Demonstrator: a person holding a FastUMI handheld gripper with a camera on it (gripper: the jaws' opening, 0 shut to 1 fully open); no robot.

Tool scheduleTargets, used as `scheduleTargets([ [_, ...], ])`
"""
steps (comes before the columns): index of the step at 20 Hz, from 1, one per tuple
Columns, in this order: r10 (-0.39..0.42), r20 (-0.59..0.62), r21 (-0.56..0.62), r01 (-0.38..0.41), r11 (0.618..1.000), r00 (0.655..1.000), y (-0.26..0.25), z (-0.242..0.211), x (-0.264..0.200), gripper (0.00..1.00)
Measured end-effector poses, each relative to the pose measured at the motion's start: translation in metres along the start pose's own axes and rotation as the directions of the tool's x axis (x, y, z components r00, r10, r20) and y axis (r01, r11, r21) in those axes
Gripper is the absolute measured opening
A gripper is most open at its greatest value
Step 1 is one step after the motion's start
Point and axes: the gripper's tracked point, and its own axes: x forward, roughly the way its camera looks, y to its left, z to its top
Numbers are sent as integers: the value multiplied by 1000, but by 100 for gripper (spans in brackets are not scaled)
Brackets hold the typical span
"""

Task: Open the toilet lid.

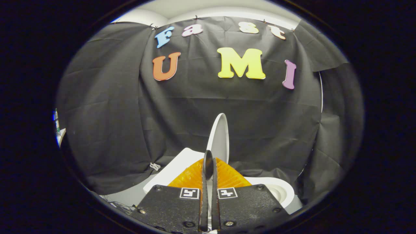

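Toilet lid [220,136] stood raised, nearly upright and seen edge-on, just beyond the tips of the tongs [208,159] and a bit to their right. Tongs were clenched: fingers [204,182] pressed together w/ barely a slit between, nothing gripped, tips apart from the lid. Under and around the fingers sat a ribbed orange piece [227,177]; couldn't tell what it belonged to. White toilet body [175,167] spread to the left of it, and the bowl rim [281,190] curved out on the right, opening visible. Black cloth wall [107,130] hung close behind the lid and wrapped both sides, folds bunched at its foot. A small white cord [155,166] lay at the cloth's base left of the toilet. Grey floor [128,196] showed below that, w/ thin cables [122,205] near the tongs' left plate.
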Motion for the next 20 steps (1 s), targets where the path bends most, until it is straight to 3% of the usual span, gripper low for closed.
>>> scheduleTargets([
  [5,52,7,-14,-52,999,999,10,1,3,17],
  [8,143,28,-12,-142,990,989,17,10,-4,52],
  [11,120,142,-55,-113,992,983,5,32,-25,86],
  [16,75,254,-48,-65,997,964,-39,42,-67,100],
  [20,58,251,43,-71,997,966,-92,13,-98,100],
])
